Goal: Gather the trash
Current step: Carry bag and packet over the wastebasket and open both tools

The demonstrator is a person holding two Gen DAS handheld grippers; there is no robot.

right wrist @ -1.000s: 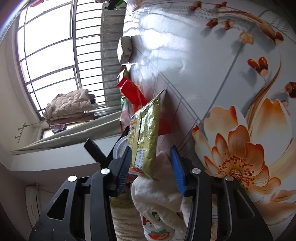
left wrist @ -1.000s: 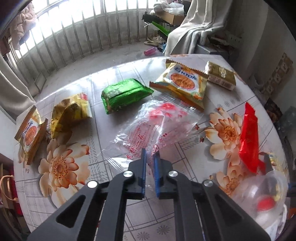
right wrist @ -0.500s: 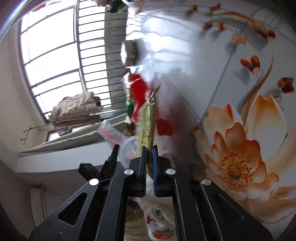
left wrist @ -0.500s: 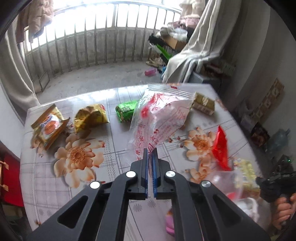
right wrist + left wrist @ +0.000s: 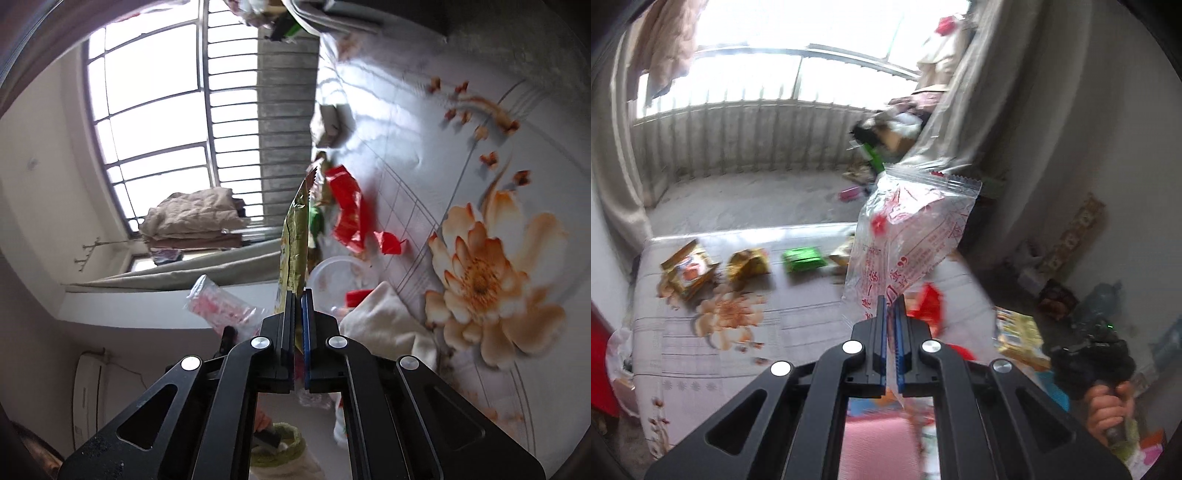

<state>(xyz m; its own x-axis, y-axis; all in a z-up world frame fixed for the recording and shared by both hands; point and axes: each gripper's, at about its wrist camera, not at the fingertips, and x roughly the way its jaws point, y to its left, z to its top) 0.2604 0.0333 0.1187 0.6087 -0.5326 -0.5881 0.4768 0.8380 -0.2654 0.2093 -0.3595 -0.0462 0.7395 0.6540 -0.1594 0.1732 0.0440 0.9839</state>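
clear crinkled plastic bag with red print [image 5: 908,236]: pinched by its lower edge in the left gripper [image 5: 891,306], jaws fully closed on the film; bag stands up toward 12 o'clock, clear of the floral-print table [image 5: 798,314]. judged very light, limp, slippery; a thin edge could slide out, so a deeper bite over a fold looks safer. gold-green foil snack packet [image 5: 295,236]: clamped at its bottom seam in the right gripper [image 5: 298,295], jaws closed tight, packet edge-on toward 12 o'clock. foil stiffer, holds its shape, seam is the firm spot. outward: crumpled red foil wrapper [image 5: 347,206] at 1 o'clock on the table, small green foil packet [image 5: 803,258] at 10 o'clock from the left gripper.
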